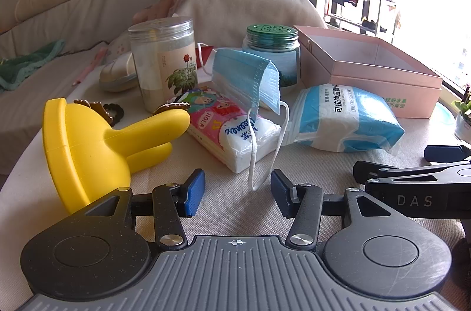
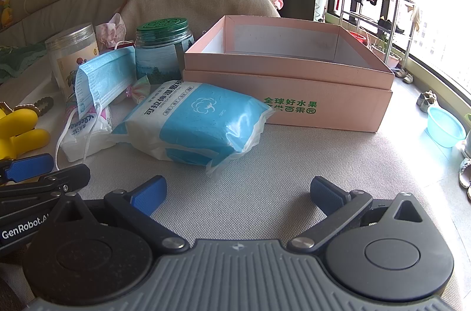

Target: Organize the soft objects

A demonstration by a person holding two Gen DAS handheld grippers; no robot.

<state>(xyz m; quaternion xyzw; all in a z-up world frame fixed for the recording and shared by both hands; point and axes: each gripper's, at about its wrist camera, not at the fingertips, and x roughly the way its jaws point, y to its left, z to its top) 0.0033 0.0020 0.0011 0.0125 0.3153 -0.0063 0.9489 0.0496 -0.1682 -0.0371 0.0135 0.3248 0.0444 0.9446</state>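
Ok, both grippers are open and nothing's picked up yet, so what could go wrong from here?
The face mask lies loosely on the small tissue pack, its ear loop dangling near the left gripper; fingers could snag it. The cotton towel pack is slippery and bulky, so it may slip before reaching the pink box.

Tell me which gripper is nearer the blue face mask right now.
Left. The left gripper sits just short of the face mask, whose ear loop dangles between its open jaws. The right gripper is further off, beside the wipes pack.
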